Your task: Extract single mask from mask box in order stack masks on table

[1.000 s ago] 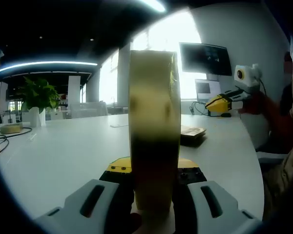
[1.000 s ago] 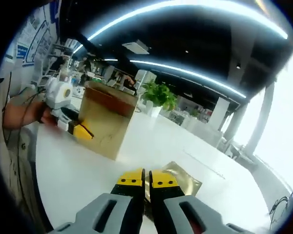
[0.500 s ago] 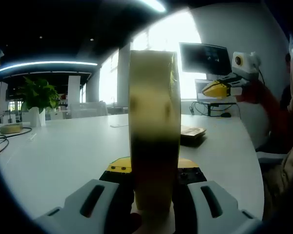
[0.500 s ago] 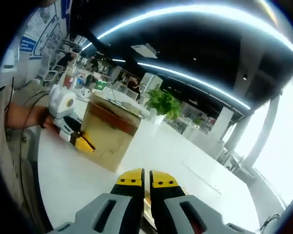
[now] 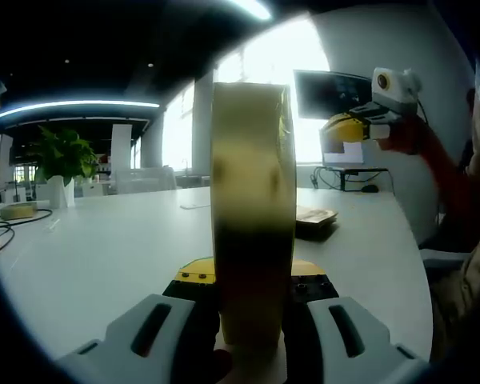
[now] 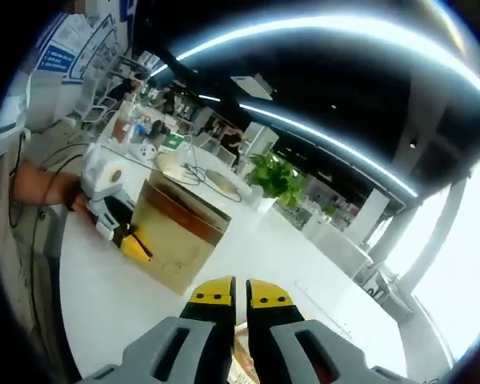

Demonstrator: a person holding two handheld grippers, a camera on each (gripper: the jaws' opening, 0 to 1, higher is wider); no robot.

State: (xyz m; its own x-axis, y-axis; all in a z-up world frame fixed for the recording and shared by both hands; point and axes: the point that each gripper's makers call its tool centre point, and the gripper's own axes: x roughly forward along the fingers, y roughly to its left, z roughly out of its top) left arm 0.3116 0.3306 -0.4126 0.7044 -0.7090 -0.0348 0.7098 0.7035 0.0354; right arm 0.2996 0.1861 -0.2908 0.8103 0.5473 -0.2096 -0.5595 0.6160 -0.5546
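Clamping the mask box (image 5: 252, 216) upright on the white table (image 5: 104, 256), the left gripper (image 5: 248, 308) has both jaws pressed against the box's sides. Right gripper (image 6: 232, 298) hangs raised above the table, jaws nearly together with a thin strip between them, identity unclear. A stack of masks (image 5: 314, 216) lies flat beyond the box.
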